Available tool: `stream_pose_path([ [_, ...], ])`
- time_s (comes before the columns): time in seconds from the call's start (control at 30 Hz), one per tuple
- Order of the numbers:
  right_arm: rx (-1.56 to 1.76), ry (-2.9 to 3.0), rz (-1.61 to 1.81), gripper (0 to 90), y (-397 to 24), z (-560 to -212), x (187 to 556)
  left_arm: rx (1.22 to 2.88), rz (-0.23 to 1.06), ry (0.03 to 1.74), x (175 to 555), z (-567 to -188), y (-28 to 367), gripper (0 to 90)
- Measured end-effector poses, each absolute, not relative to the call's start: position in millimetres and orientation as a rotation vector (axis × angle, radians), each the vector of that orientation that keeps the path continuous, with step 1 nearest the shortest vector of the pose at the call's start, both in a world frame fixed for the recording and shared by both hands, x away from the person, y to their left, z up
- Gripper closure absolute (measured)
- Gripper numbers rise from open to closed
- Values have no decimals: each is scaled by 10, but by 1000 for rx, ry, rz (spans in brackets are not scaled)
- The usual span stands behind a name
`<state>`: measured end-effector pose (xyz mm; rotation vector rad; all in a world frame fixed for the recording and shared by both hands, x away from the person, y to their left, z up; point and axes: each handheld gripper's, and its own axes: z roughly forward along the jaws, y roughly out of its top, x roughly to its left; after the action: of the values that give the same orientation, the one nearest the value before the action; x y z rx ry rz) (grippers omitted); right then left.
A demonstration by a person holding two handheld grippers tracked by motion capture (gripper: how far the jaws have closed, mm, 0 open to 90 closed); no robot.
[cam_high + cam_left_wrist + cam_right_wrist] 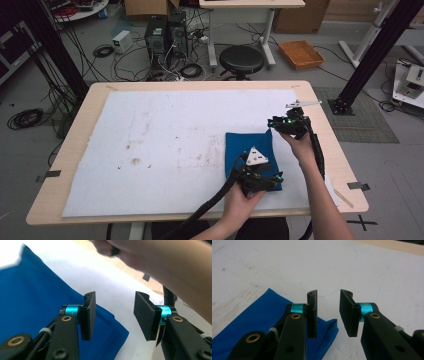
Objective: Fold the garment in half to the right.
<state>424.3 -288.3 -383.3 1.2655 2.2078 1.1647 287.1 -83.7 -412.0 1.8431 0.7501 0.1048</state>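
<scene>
Loads of free white sheet (165,140) left and far of the blue cloth (250,147). Right side's tight: both hands crowd the cloth, table edge (345,170) close by.

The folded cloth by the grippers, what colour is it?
Plain deep blue cloth, clearest in the left gripper view.

— Any writing you can read, on the blue cloth (252,150) or the white sheet (165,140) over the tabletop?
— None. No label, brand, number or sign is legible anywhere.
</scene>
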Motion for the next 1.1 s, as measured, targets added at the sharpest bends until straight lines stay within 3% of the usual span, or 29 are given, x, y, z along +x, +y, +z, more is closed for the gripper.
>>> stream_pose_path([
  [0.3, 1292, 2056, 1249, 521, -3031, -3903, 3607, 1814, 346, 765, 2984, -3883, -84, 457],
  [0.43, 1319, 2067, 1262, 502, -3043, -3984, 3272, 1807, 461, 822, 3047, -3865, 355, 435],
  [0.73, 1319, 2178, 1316, 662, -2996, -4277, 2606, 1738, 605, 970, 3080, -3884, 1280, 428],
  [0.9, 1323, 2199, 1227, 696, -2939, -4358, 2593, 1710, 641, 1032, 3065, -3944, 1582, 428],
  [1.0, 1318, 2227, 1203, 812, -2943, -4416, 2606, 1695, 650, 1050, 3063, -3952, 1686, 428],
  [1.1, 1300, 2227, 1184, 869, -2941, -4414, 2598, 1675, 651, 1073, 3069, -3956, 1784, 422],
])
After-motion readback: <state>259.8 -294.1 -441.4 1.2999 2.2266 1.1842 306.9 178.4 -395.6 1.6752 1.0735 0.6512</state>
